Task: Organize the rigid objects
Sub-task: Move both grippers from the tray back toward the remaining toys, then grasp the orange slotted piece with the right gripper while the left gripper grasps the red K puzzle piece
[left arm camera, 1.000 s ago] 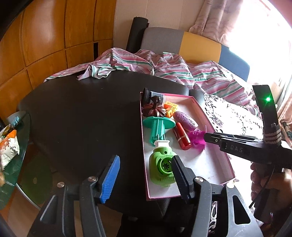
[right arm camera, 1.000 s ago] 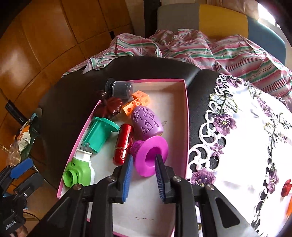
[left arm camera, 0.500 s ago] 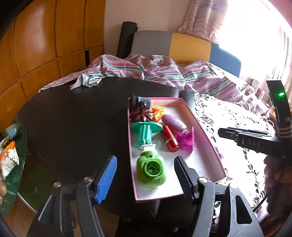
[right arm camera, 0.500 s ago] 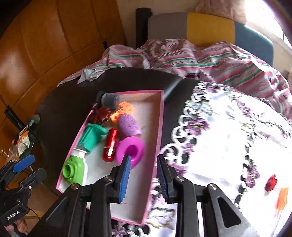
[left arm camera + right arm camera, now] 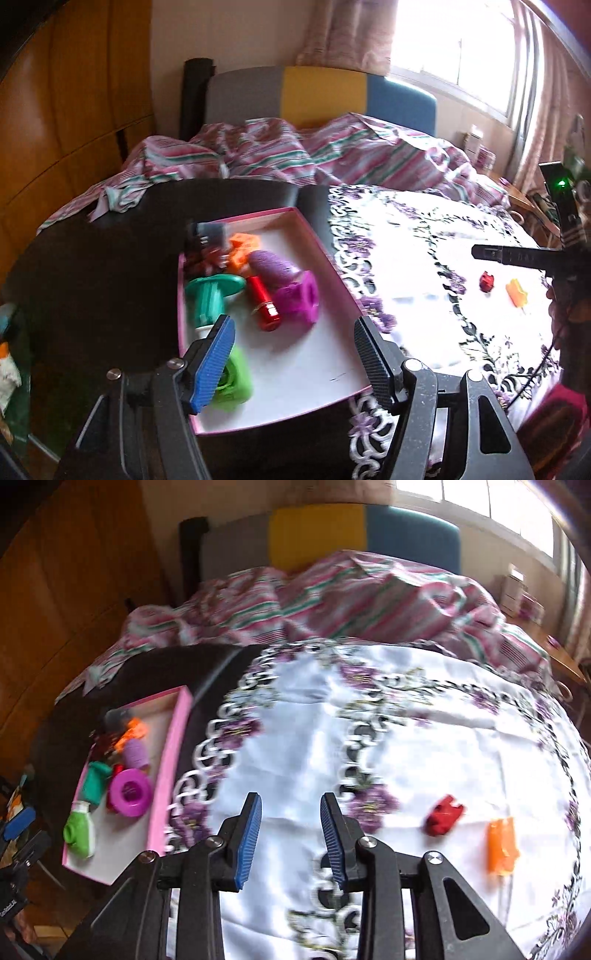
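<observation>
While both jaws gape: eight toys in one pink tray [image 5: 334, 262], two on cloth [image 5: 406, 746].

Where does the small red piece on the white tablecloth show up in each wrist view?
Left wrist: the red piece lies far right on the tablecloth, just left of the orange piece.
Right wrist: the red piece lies right of centre, beyond and right of the open right gripper, again left of the orange piece.
Shared landmark: the pink tray, left of the tablecloth in both.
</observation>
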Motion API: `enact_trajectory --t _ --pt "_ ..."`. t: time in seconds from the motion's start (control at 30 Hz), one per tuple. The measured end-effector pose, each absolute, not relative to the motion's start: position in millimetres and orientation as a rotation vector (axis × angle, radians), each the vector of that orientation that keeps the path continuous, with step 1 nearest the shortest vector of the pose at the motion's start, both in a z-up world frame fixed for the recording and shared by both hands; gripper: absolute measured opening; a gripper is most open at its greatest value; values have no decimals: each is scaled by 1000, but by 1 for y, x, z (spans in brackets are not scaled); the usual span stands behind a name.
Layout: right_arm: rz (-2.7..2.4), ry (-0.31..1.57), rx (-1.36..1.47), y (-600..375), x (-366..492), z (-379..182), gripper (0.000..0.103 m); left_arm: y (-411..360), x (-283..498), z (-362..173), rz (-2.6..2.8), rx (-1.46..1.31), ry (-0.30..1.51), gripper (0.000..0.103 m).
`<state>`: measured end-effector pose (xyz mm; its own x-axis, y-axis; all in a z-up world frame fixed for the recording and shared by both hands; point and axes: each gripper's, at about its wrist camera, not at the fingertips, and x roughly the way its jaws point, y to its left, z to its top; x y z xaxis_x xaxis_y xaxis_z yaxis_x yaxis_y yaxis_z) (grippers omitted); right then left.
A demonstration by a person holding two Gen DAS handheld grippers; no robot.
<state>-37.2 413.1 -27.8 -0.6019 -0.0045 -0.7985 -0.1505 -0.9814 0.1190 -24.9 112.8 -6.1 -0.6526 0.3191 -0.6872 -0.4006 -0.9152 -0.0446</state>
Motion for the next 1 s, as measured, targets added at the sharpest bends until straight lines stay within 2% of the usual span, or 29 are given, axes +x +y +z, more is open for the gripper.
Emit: enact_trajectory --t 0.17,0.3,0.43,0.67,0.83,0.87,0.9,1.0 --pt "2560 401 -1300 487 -28 -33 33 138 -25 -5 2484 -1018 188 68" --pt "2420 537 -1263 549 -20 -45 41 155 -23 -5 2444 -1006 217 76" --pt "2299 635 -1257 592 -10 -63 42 171 -22 -5 2401 -1006 224 77" --pt "2182 671 -1312 615 -5 -95 42 203 -23 -10 2322 -1023 256 77" --pt "2147 575 -1416 611 -14 -109 44 237 -28 -22 2238 -1055 298 77" --pt "2143 565 -1455 610 -15 -114 43 246 -29 -24 2215 -1060 301 77" --pt "2138 539 -1480 608 -16 -117 26 252 -30 -27 2197 -1063 307 77" --pt "2163 415 -1424 599 -14 -106 25 279 -34 -37 2141 -1073 317 77"
